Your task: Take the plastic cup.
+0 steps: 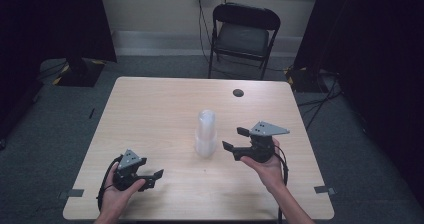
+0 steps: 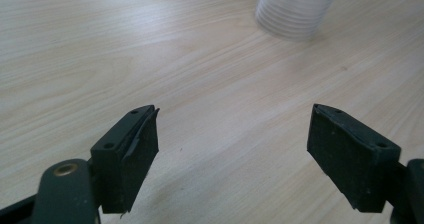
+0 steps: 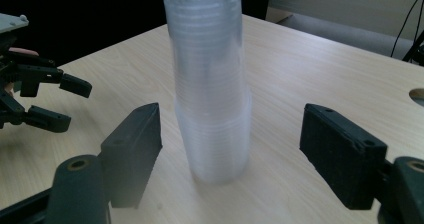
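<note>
I see one obstacle mid-tabletop [image 1: 150, 114]: an upright stack of clear cups [image 1: 205, 134]; bare wood lies open on every side of it. My right gripper [image 1: 236, 139] faces the stack, its fingers [image 3: 131, 151] spread wider than it; my left gripper [image 1: 154, 179] has free tabletop ahead.

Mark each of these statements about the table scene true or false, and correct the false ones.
1. A stack of clear cups stands upright on the table. True.
2. The right gripper is shut on the stack. False: its jaws are open, apart from the cups.
3. The left gripper is open. True.
4. A chair stands beyond the table's far edge. True.
5. The stack lies on its side. False: it is upright.
6. The left gripper is nearer the stack than the right one. False: the right one is nearer.
</note>
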A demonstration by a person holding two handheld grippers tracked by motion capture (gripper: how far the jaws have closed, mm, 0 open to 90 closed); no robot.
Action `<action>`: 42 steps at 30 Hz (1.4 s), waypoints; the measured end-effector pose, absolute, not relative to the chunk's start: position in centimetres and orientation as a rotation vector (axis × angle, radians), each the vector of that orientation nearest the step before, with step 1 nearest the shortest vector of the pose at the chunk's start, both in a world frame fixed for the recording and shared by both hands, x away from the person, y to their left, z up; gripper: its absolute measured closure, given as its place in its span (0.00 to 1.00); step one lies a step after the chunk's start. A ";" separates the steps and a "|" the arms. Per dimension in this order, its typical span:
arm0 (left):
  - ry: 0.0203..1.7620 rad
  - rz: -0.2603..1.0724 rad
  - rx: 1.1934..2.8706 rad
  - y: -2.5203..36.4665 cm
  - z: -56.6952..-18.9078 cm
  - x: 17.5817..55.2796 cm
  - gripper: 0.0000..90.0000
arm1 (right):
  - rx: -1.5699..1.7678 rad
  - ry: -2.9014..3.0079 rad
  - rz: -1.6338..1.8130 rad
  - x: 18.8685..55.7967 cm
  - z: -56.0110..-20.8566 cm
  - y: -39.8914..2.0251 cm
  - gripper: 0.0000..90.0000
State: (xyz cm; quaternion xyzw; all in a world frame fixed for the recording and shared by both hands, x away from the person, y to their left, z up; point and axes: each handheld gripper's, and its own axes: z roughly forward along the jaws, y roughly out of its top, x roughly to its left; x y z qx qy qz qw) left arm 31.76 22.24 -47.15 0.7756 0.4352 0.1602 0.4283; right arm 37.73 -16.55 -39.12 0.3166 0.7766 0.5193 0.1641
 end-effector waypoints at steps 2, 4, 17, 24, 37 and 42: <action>1.088 0.399 1.938 22.3 -47.2 31.8 0.22 | 0.880 2.215 1.484 37.8 -38.8 -16.1 0.26; 1.094 0.402 1.940 22.3 -47.2 31.8 0.22 | 0.865 2.216 1.499 38.0 -38.7 -15.7 0.26; 1.101 0.405 1.938 22.4 -47.2 31.7 0.23 | 0.826 2.234 1.520 40.6 -38.6 -12.6 0.24; 1.114 0.397 1.937 22.5 -47.3 31.8 0.23 | 0.809 2.257 1.514 41.9 -39.3 -10.7 0.22; 1.103 0.394 1.942 22.4 -47.3 31.8 0.23 | 0.801 2.286 1.540 43.5 -41.6 -9.1 0.26; 1.102 0.394 1.943 22.5 -47.3 31.8 0.23 | 0.816 2.290 1.528 43.8 -42.0 -9.1 0.27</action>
